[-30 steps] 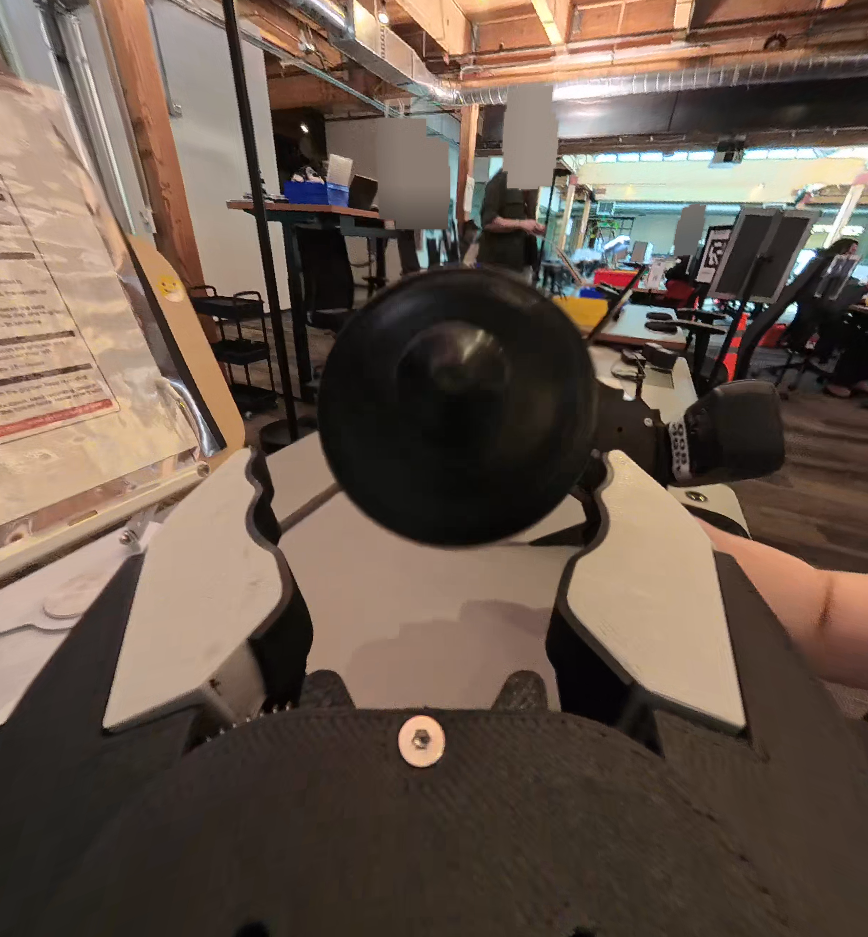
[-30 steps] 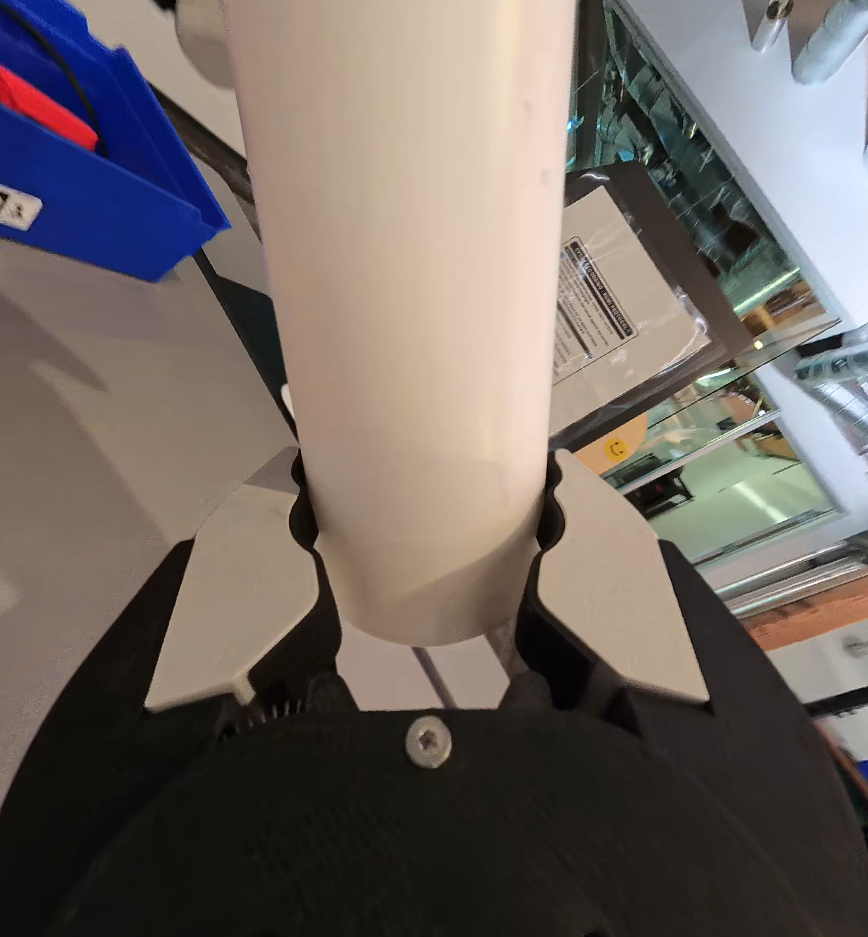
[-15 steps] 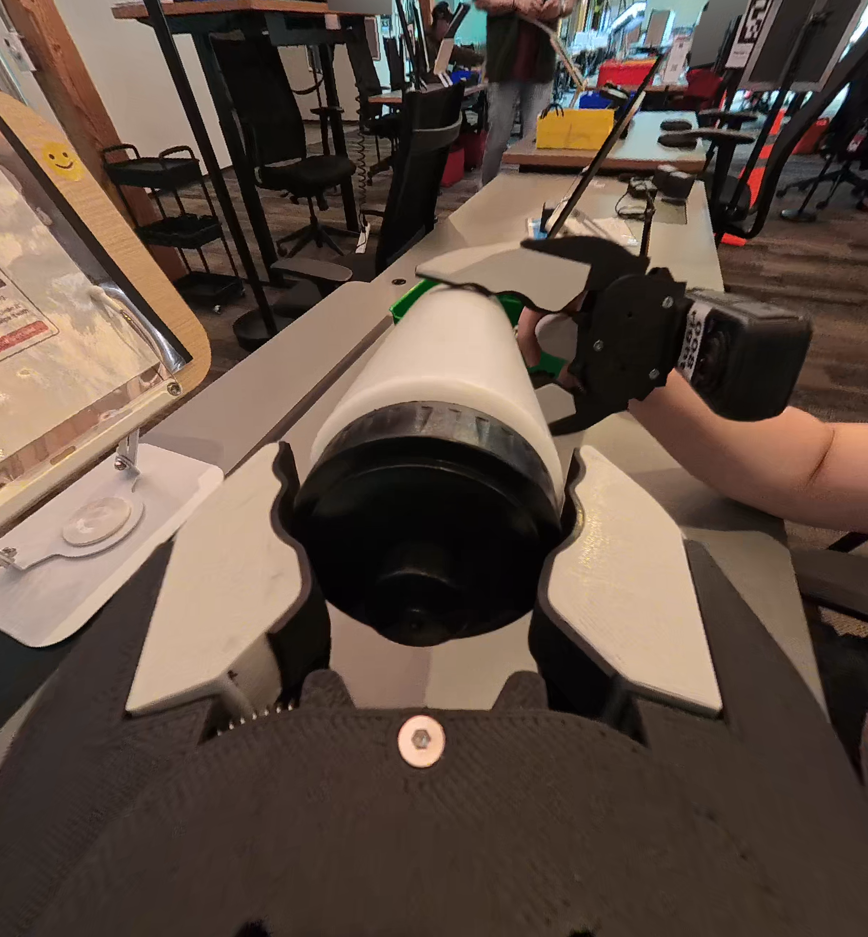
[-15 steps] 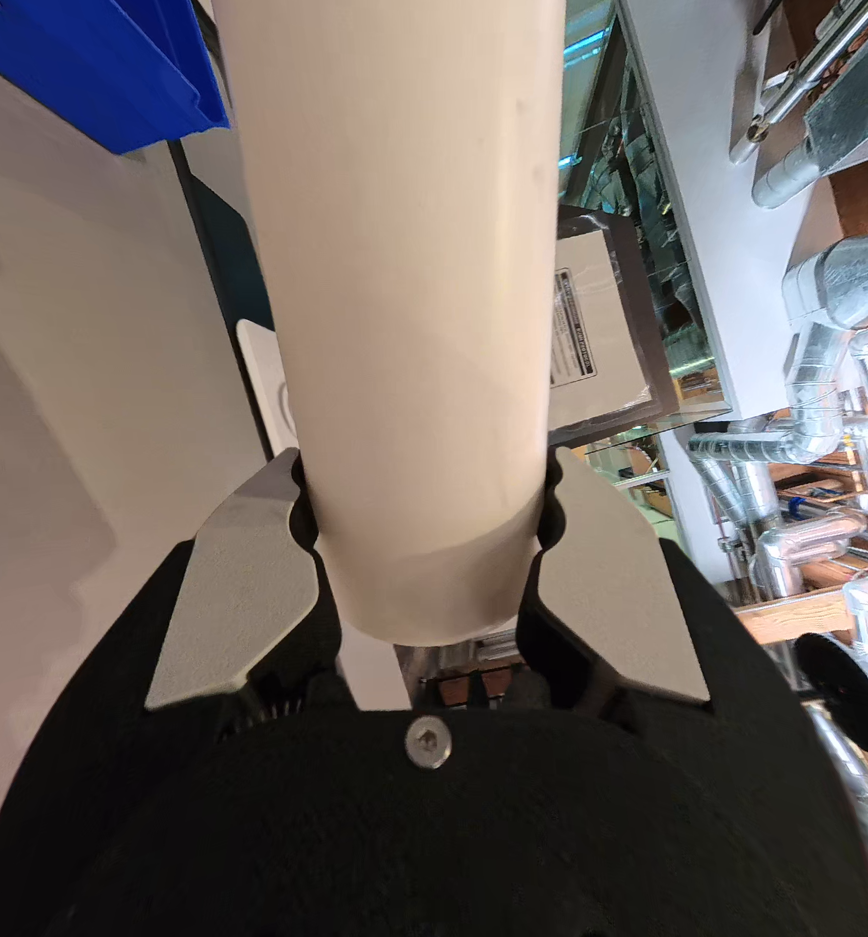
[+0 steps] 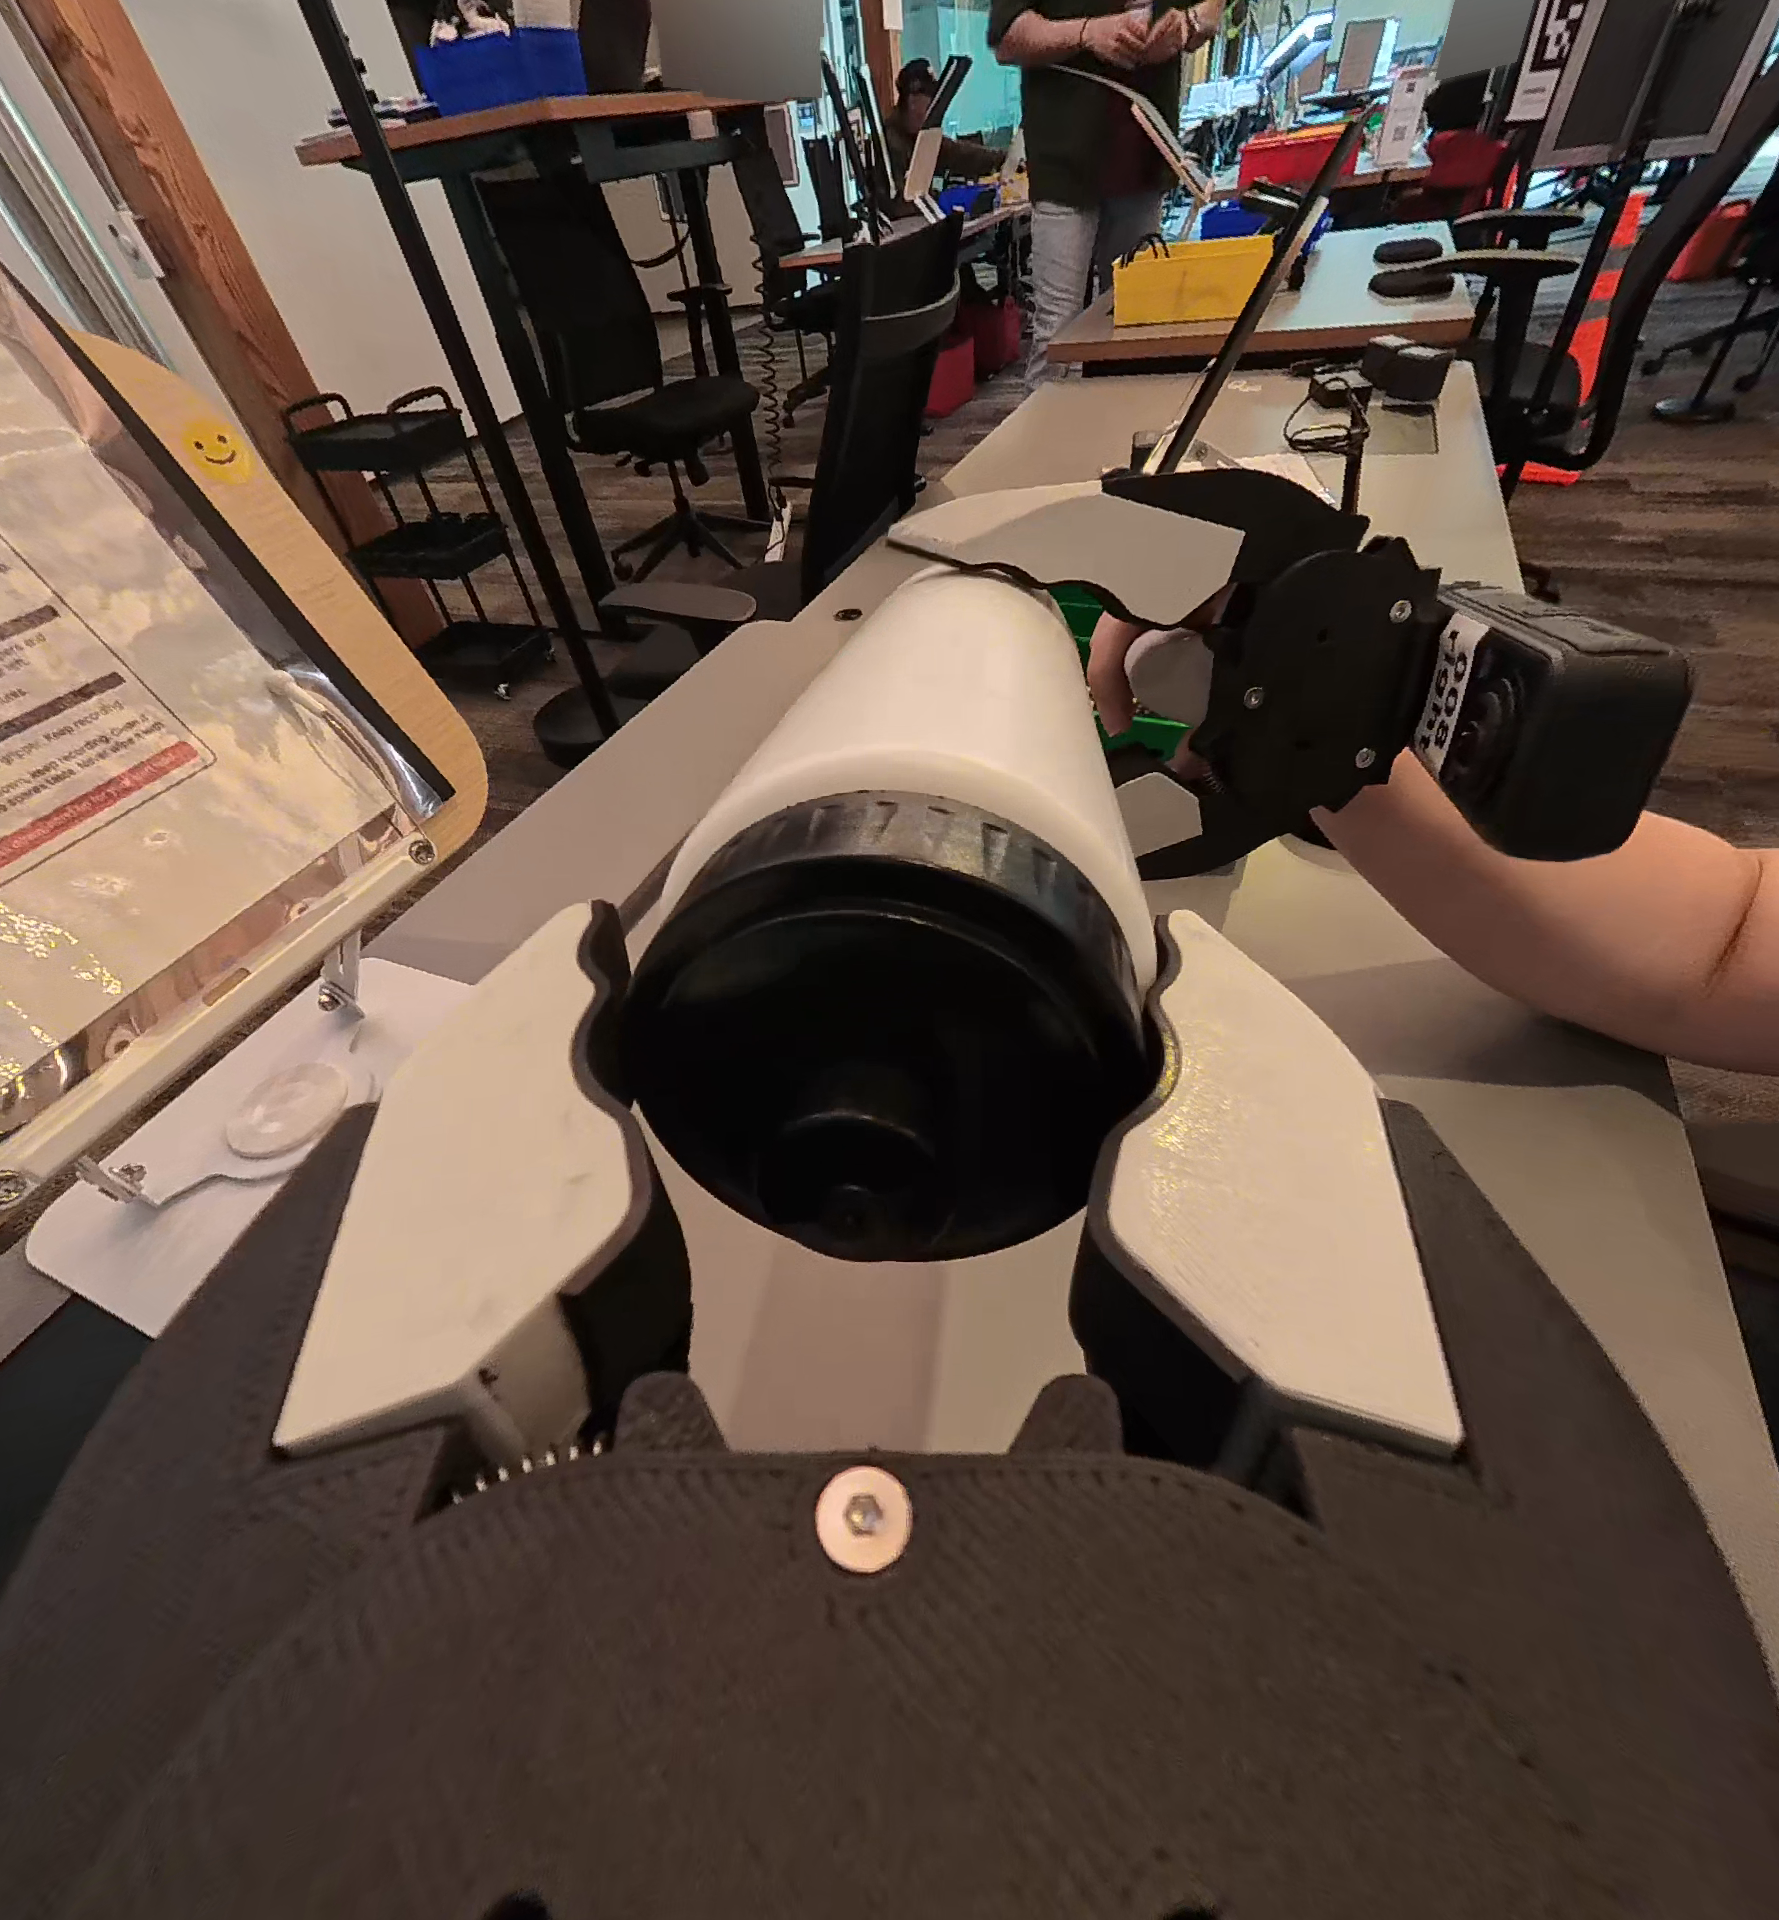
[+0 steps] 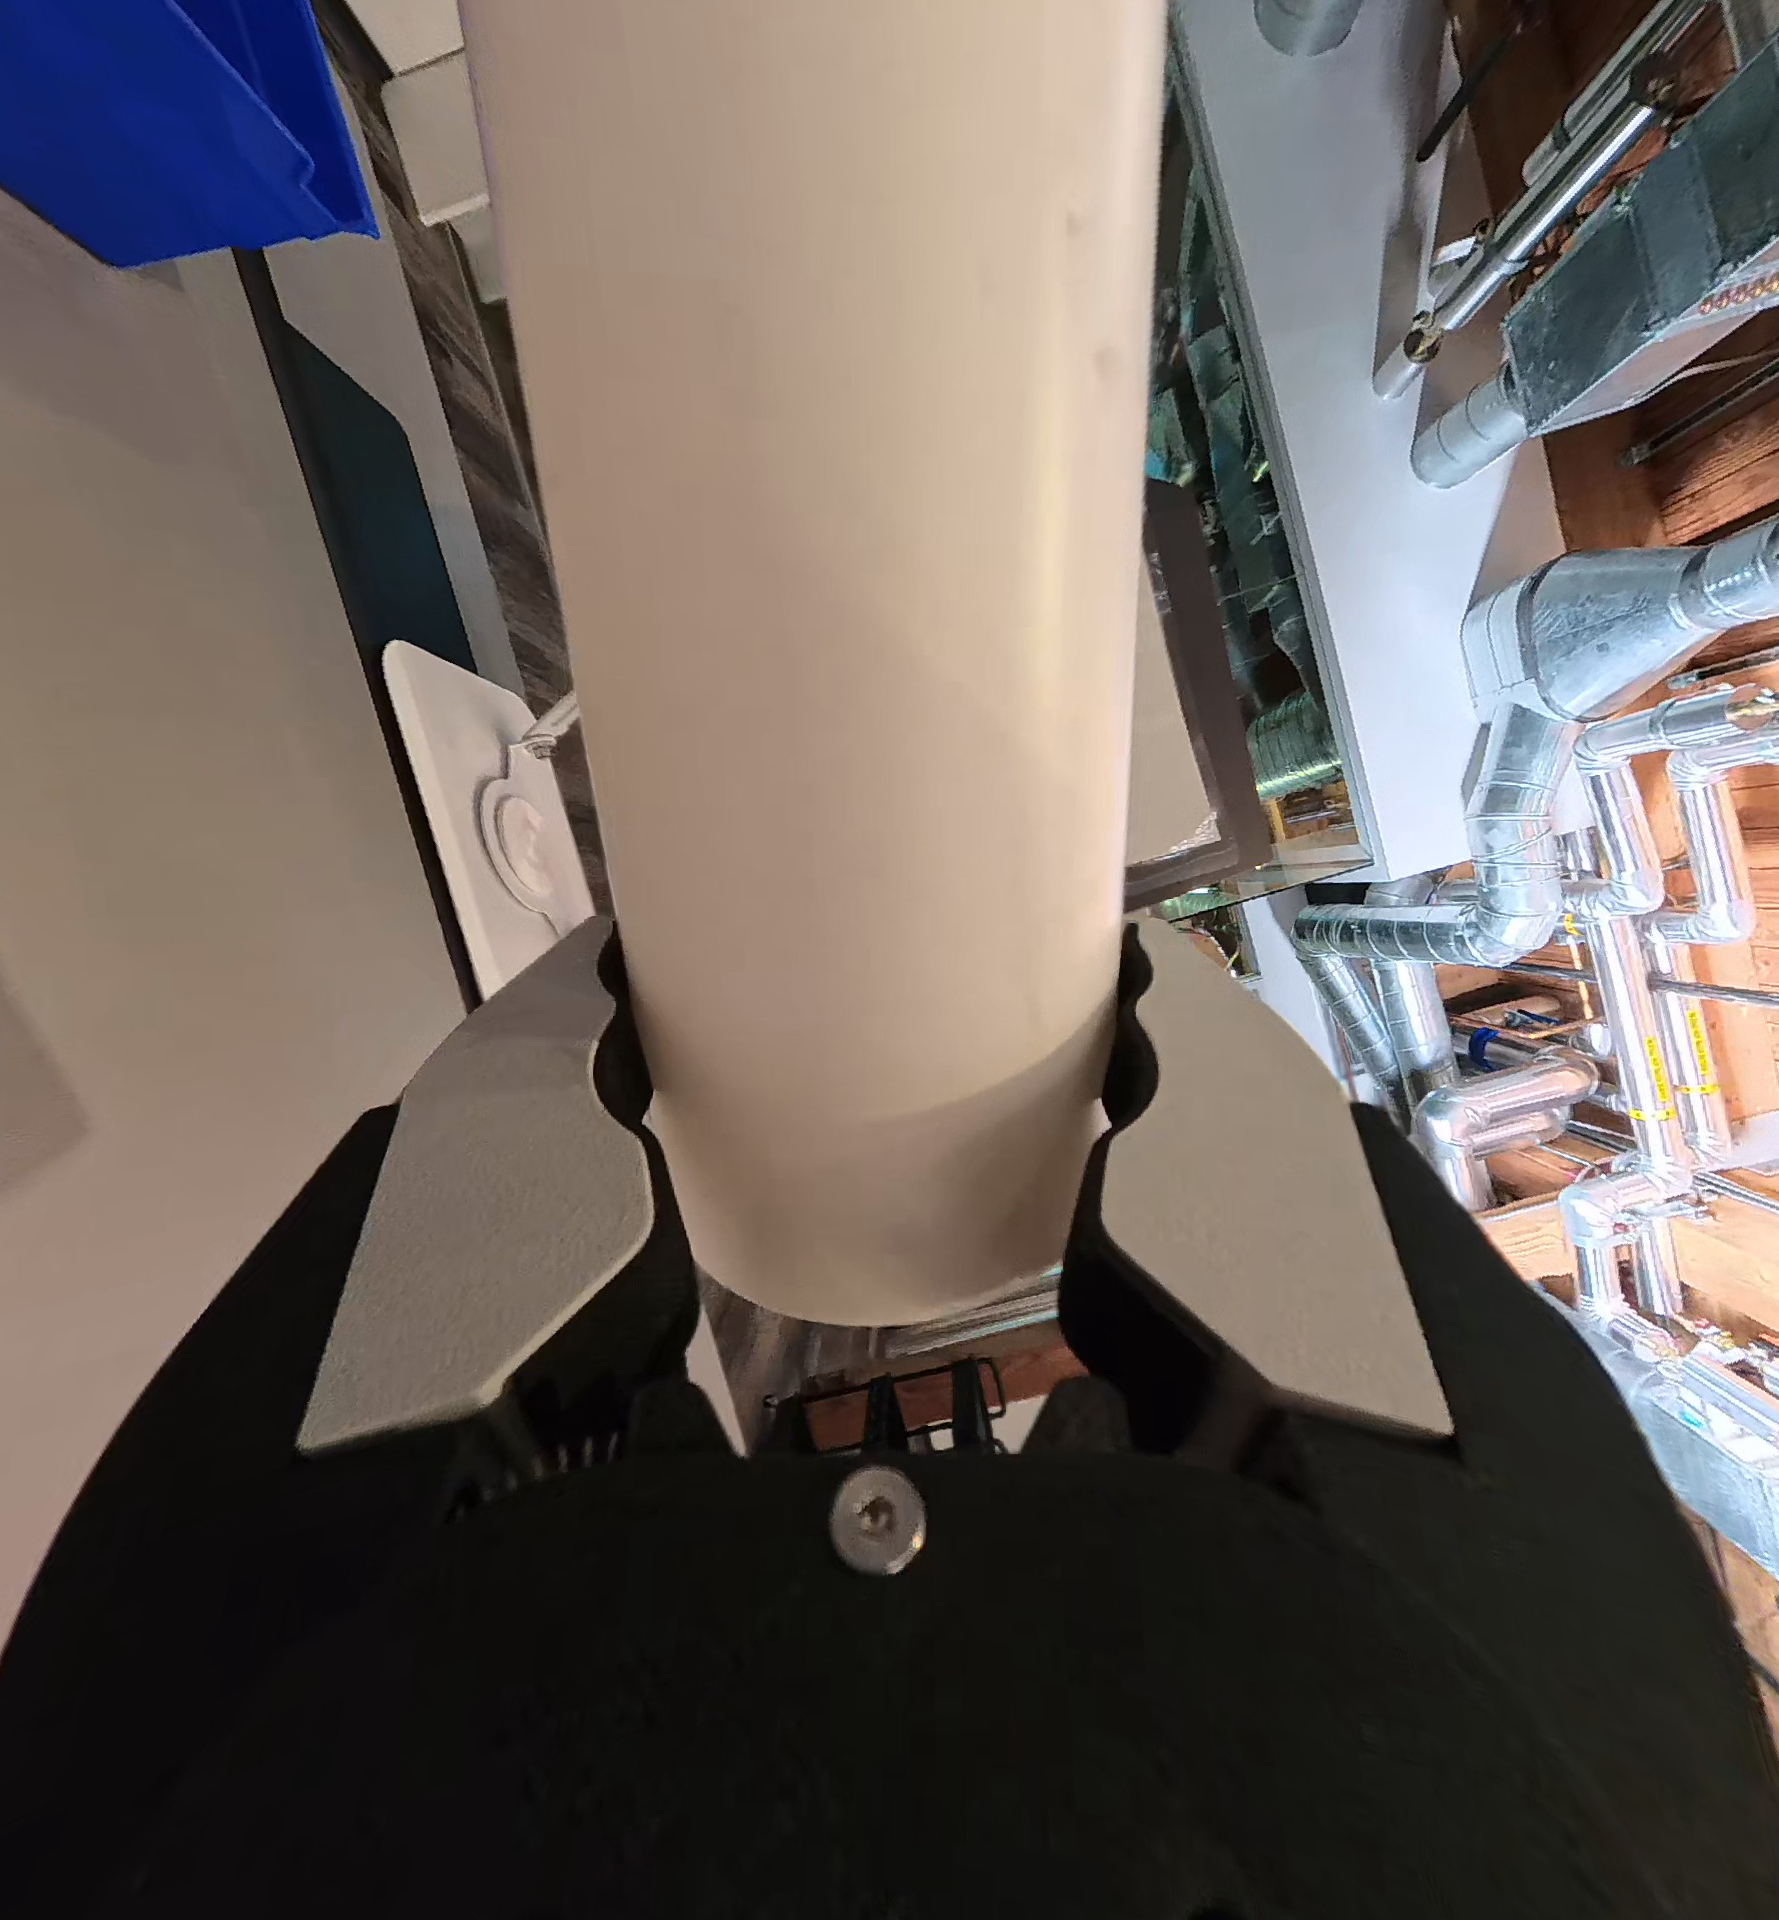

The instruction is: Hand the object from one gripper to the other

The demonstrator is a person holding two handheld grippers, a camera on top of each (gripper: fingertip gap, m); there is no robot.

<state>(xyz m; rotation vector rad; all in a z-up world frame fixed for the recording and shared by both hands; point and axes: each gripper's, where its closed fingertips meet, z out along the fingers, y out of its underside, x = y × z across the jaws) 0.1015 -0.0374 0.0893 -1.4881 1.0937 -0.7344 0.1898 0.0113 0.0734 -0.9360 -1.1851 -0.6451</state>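
A white bottle [image 5: 926,727] with a black cap [image 5: 885,1039] is held level above the grey table [image 5: 1436,1039]. My left gripper [image 5: 874,997] is shut on the cap end, with both fingers against the cap's sides. My right gripper [image 5: 1103,675] shows farther off in the left wrist view, clamped on the bottle's far end, one finger above and one below. In the right wrist view my right gripper [image 6: 869,997] is shut on the bottle's white base end [image 6: 823,520], which fills the view. The cap is hidden there.
A clear sign holder [image 5: 85,779] on a white base stands on the table at the left. A forearm [image 5: 1591,956] reaches in from the right. A green object [image 5: 1082,613] lies behind the bottle. A blue bin [image 6: 137,125] sits at the table's edge. Chairs, desks and a standing person are beyond. Spacing between my two grippers at the tips: around 12 cm.
My left gripper went from open in front of the cap to closed around it. The left view tipped down toward the table. My right gripper kept its grip while its view rotated.
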